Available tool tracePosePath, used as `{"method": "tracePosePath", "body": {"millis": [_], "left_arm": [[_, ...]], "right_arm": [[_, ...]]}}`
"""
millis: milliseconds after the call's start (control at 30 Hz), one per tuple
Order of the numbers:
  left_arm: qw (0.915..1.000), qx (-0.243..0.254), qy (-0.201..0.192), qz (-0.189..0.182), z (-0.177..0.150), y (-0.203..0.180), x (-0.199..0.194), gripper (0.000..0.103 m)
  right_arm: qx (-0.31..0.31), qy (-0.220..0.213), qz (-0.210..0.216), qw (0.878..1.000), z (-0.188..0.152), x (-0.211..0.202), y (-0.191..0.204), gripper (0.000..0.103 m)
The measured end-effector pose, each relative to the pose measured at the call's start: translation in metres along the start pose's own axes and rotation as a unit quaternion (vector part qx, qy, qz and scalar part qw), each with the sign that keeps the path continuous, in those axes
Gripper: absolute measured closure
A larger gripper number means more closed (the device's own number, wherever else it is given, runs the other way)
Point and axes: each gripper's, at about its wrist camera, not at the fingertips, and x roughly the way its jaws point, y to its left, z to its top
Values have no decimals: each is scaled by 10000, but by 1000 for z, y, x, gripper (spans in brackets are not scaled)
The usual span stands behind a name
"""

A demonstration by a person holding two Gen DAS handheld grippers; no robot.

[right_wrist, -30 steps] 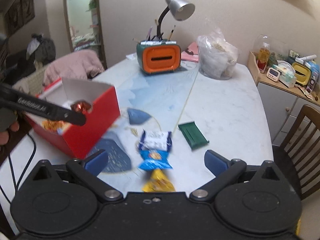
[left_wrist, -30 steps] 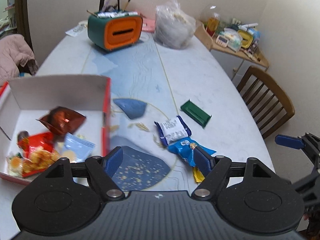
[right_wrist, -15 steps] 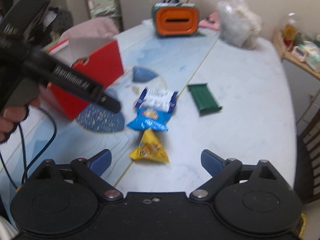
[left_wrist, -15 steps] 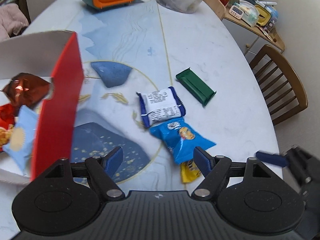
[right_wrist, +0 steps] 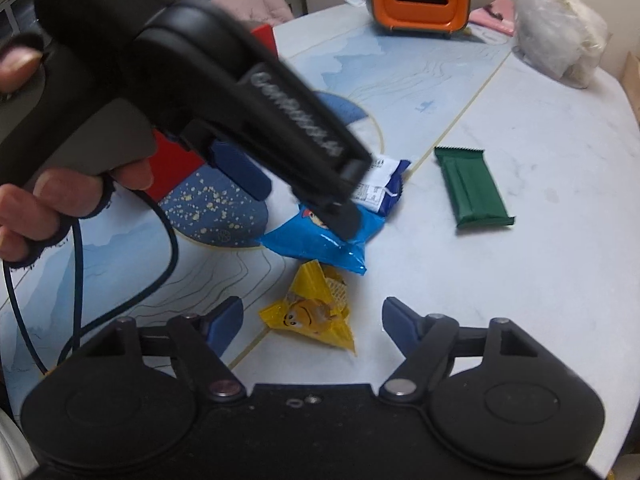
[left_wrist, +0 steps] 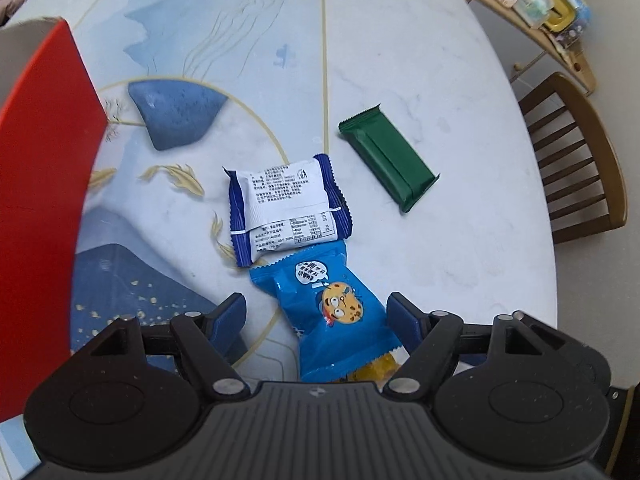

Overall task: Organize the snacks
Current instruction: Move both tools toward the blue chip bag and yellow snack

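Both jaws gape, gripping nothing, the right gripper (right_wrist: 312,322) just narrowing; I count four snack packets (left_wrist: 288,210), one red box (left_wrist: 42,216)

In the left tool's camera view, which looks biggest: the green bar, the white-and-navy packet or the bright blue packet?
1. Bright blue packet, though nearest the camera.
2. White-and-navy packet, almost the same.
3. Green bar, farthest.

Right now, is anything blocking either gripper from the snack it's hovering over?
Nothing visible. The left gripper has open jaws either side of the blue packet, with nothing over it. The right gripper, whose jaws have just been closing, straddles the yellow packet, not yet pinching it.
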Motion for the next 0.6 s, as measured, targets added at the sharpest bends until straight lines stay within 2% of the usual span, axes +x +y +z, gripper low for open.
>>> {"method": "tracePosePath", "body": {"millis": [167, 300, 367, 467, 600], "left_arm": [[9999, -23, 156, -32, 2, -4, 12, 26], [9997, -18, 246, -89, 1, -6, 17, 27], [9996, -22, 269, -107, 1, -6, 19, 28], [9994, -30, 309, -155, 0, -5, 20, 39], [9995, -83, 258, -154, -2, -1, 19, 47]], "right_arm": [[-23, 66, 72, 9999, 0, 13, 0, 36], [67, 83, 124, 9999, -3, 18, -3, 50], [76, 57, 145, 9998, -4, 19, -4, 51], [64, 29, 155, 9999, -3, 20, -5, 57], [56, 8, 109, 9999, -4, 19, -3, 63]]}}
